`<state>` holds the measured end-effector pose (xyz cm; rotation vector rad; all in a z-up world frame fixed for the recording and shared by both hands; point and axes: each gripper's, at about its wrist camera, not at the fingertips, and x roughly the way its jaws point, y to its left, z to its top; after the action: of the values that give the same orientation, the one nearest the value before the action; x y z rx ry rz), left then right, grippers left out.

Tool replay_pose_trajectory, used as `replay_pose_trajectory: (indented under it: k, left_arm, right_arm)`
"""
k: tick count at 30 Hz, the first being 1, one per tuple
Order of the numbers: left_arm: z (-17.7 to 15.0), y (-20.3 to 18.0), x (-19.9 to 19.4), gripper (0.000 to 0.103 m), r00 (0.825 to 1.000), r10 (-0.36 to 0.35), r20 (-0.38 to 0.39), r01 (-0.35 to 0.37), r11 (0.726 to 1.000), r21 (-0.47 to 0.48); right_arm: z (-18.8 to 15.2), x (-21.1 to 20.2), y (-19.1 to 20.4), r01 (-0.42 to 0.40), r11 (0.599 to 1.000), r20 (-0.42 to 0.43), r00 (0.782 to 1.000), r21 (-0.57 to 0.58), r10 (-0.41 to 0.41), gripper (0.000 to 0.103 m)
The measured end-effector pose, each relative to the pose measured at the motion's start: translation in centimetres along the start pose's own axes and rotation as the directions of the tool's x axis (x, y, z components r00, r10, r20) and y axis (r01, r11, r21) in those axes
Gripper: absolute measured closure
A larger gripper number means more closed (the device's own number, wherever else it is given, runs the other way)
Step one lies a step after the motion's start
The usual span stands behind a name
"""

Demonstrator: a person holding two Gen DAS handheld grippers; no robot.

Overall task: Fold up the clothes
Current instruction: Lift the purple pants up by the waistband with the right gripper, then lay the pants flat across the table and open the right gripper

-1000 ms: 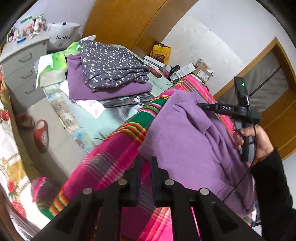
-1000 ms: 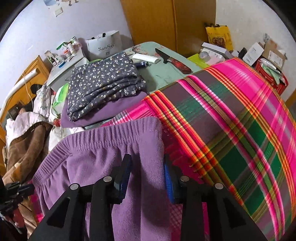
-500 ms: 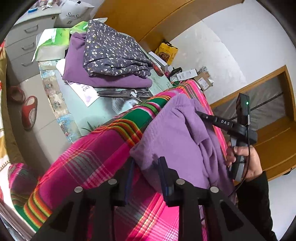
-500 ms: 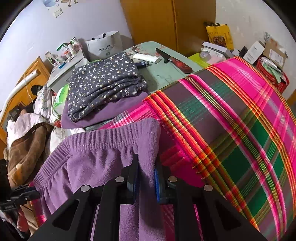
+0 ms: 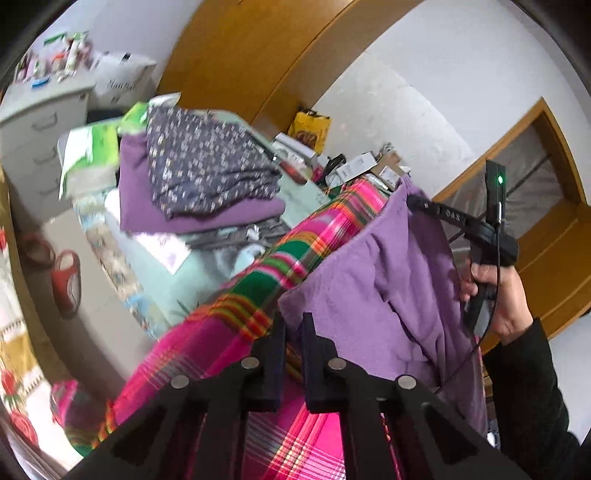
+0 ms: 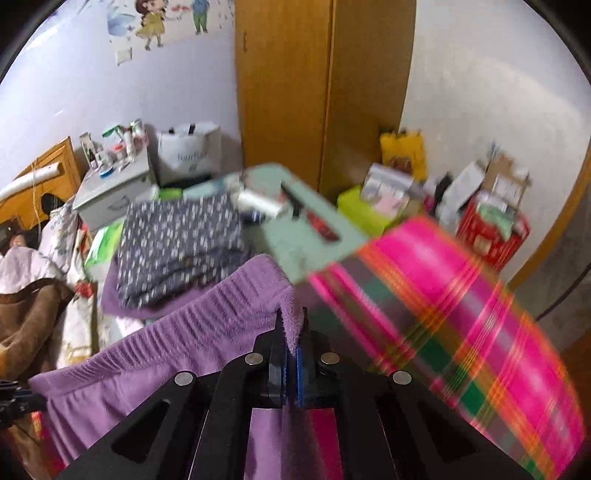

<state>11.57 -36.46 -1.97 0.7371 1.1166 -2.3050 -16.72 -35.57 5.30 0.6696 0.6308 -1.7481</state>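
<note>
A lived-in bedroom at home: a wooden wardrobe against white walls, cartoon stickers above a grey drawer unit crowded with bottles, a wooden headboard at the left edge, slippers on the floor, folded clothes stacked on a table, a plaid blanket

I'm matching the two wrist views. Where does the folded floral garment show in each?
Left wrist: folded floral garment lies upper left of centre, on a purple one.
Right wrist: it lies left of centre, behind the purple waistband.
Shared landmark: white paper bag behind it.
</note>
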Motion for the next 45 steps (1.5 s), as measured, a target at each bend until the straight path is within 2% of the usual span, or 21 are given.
replay_pose_trajectory:
  k: [3,5,10,12,15,16,18,20,24,27,29,33,39,45]
  left_arm:
    - [0.4,-0.2,-0.2,0.096,1.000,0.022,0.014,-0.022,0.999,0.027]
    - [0.6,0.3,0.1,0.096,0.999,0.050,0.014,-0.051,0.998,0.037]
    - [0.3,2.2,3.2,0.096,0.991,0.119,-0.064,-0.117,0.993,0.032]
    - [0.1,2.3,3.8,0.096,0.989,0.133,-0.071,-0.130,0.991,0.044]
    - [-0.1,1.7,4.2,0.095,0.983,0.166,-0.077,-0.157,0.982,0.106]
    - [-0.2,1.5,4.2,0.095,0.982,0.174,-0.078,-0.163,0.978,0.126]
    - [-0.3,1.0,4.0,0.094,0.980,0.188,-0.071,-0.175,0.971,0.161]
    - [-0.4,1.0,3.5,0.093,0.982,0.179,-0.065,-0.166,0.973,0.162]
    - [-0.7,1.2,2.4,0.091,0.985,0.162,-0.062,-0.151,0.977,0.149]
    - [-1.2,1.1,1.5,0.091,0.981,0.186,-0.049,-0.177,0.972,0.152]
    - [-1.5,1.2,0.9,0.091,0.980,0.196,-0.038,-0.188,0.970,0.152]
    - [-2.3,0.8,-0.2,0.091,0.981,0.191,-0.028,-0.184,0.971,0.154]
    - [-4.5,-2.7,-0.1,0.091,0.992,0.108,-0.067,-0.091,0.971,0.220]
    - [-7.1,-6.9,1.1,0.091,0.991,0.041,-0.130,-0.001,0.957,0.291]
  right_arm:
    - [1.3,-0.5,1.4,0.053,0.997,0.069,0.996,-0.049,-0.050,0.100]
    - [1.6,0.0,2.2,0.061,0.997,0.078,0.995,-0.057,-0.056,0.100]
    - [0.1,4.7,3.0,0.067,0.996,-0.018,0.998,-0.055,-0.068,0.100]
    - [-0.7,6.1,3.0,0.063,0.997,-0.051,0.997,-0.039,-0.065,0.100]
    - [-1.7,7.9,2.6,0.044,0.999,-0.115,0.992,-0.012,-0.045,0.098]
    - [-1.9,8.1,2.3,0.036,0.999,-0.134,0.990,0.006,-0.035,0.096]
    - [-2.2,8.2,1.6,0.032,0.999,-0.149,0.989,0.038,-0.026,0.084]
    - [-2.3,7.2,0.8,0.017,0.997,-0.134,0.991,0.075,-0.007,0.070]
    - [-2.2,3.1,-1.5,-0.028,0.990,-0.065,0.997,0.140,0.038,0.066]
    - [-3.3,-0.2,-2.8,-0.047,0.986,-0.034,0.998,0.162,0.054,0.066]
    - [-4.8,-2.7,-3.8,-0.042,0.986,-0.014,0.999,0.160,0.045,0.066]
    - [-10.7,-7.9,-5.3,-0.058,0.981,-0.004,0.998,0.185,0.060,0.066]
    - [-20.1,-13.4,-5.5,-0.063,0.979,-0.048,0.996,0.192,0.074,0.066]
    - [-26.8,-16.8,-5.1,-0.051,0.983,-0.080,0.995,0.177,0.066,0.066]
